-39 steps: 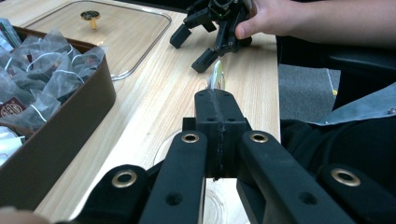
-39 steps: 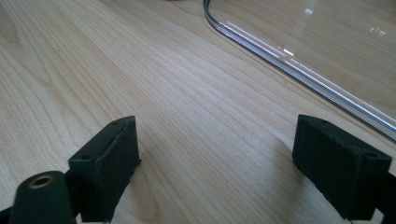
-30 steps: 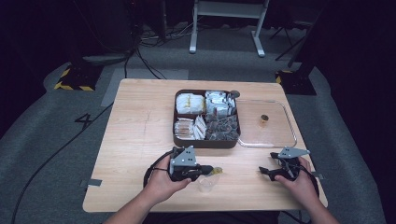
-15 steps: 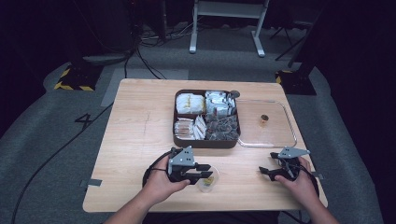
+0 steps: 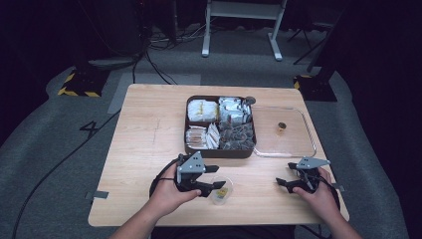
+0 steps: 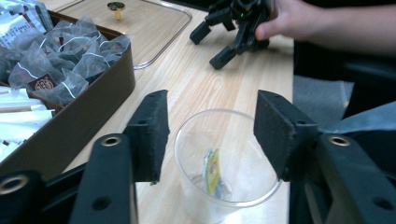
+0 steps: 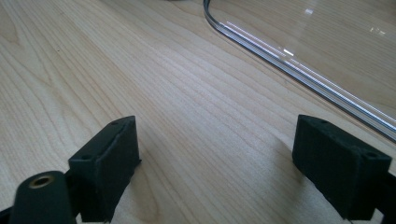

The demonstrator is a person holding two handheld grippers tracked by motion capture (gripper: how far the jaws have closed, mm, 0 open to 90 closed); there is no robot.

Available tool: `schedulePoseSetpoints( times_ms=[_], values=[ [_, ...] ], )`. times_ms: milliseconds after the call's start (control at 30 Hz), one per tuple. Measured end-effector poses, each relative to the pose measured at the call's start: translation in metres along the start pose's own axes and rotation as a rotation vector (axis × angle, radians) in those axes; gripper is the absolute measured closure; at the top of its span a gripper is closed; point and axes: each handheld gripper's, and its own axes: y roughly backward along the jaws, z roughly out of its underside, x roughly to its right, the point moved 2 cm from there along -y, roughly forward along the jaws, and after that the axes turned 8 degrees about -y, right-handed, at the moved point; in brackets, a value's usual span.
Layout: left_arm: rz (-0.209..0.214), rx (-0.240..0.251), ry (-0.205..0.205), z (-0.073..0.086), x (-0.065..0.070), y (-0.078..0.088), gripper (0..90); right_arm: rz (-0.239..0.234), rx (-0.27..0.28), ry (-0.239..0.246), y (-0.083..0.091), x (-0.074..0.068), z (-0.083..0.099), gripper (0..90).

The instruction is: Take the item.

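Progress check. High view: clear cup (image 5: 221,188) stands on the table (image 5: 144,149) near the front edge, a yellow-tagged tea bag already inside; left gripper (image 5: 213,185) straddles it, right gripper (image 5: 282,183) rests well apart. Compartment box (image 5: 220,125) sits uncovered, glass lid (image 5: 283,130) beside it. Left gripper view: jaws have just been opening, pads clear of the cup between them, so release looks done. Right gripper view: jaws spread, empty. Likely left: withdraw, maybe re-lid.
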Motion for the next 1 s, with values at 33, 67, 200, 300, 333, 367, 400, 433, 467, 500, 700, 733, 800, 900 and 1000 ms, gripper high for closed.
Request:
schedulePoseSetpoints(
  times_ms=[33, 67, 200, 300, 333, 367, 400, 433, 467, 500, 700, 733, 800, 900, 1000],
  values=[
    [-0.011, 0.000, 0.006, -0.001, -0.001, 0.003, 42.6, 0.000, 0.000, 0.000, 0.000, 0.000, 0.000, 14.8],
    [-0.025, -0.003, 0.002, -0.002, -0.001, 0.005, 41.7, 0.000, 0.000, 0.000, 0.000, 0.000, 0.000, 14.8],
    [-0.093, -0.026, -0.006, -0.004, -0.004, 0.016, 40.0, 0.000, 0.000, 0.000, 0.000, 0.000, 0.000, 14.8],
    [-0.132, -0.041, 0.003, -0.004, -0.004, 0.024, 36.1, 0.000, 0.000, -0.001, 0.000, 0.000, 0.000, 14.8],
    [-0.144, -0.047, 0.006, -0.003, -0.003, 0.028, 32.8, 0.000, 0.000, 0.000, 0.000, 0.000, 0.000, 14.8],
    [-0.144, -0.047, 0.006, -0.003, -0.003, 0.028, 32.5, 0.000, 0.000, 0.000, 0.000, 0.000, 0.000, 14.8],
    [-0.157, -0.051, 0.001, -0.002, -0.003, 0.030, 32.5, 0.000, 0.000, 0.000, 0.000, 0.000, 0.000, 14.8],
    [-0.180, -0.060, -0.009, -0.001, -0.002, 0.033, 31.9, 0.000, 0.000, 0.000, 0.000, 0.000, 0.000, 14.8],
    [-0.190, -0.072, -0.015, 0.001, -0.002, 0.035, 30.3, 0.000, 0.000, 0.000, 0.000, 0.000, 0.000, 14.8],
    [-0.200, -0.079, -0.021, 0.002, -0.002, 0.037, 30.3, 0.000, 0.000, 0.000, 0.000, 0.000, 0.000, 14.8],
    [-0.244, -0.083, -0.014, 0.012, -0.004, 0.050, 30.6, -0.001, 0.000, -0.001, 0.000, 0.000, 0.000, 14.8],
    [-0.259, -0.092, -0.013, 0.014, -0.005, 0.053, 30.6, -0.001, 0.000, 0.000, 0.000, 0.000, 0.000, 14.8],
    [-0.281, -0.099, 0.011, 0.019, -0.007, 0.059, 29.4, -0.001, 0.000, -0.001, 0.000, 0.000, 0.000, 14.8],
    [-0.323, -0.129, 0.036, 0.028, -0.011, 0.067, 28.9, -0.001, 0.000, 0.000, 0.000, 0.000, 0.000, 14.7],
    [-0.361, -0.166, 0.049, 0.037, -0.017, 0.074, 28.3, -0.001, 0.000, 0.000, 0.000, 0.000, 0.000, 14.8]
  ],
)
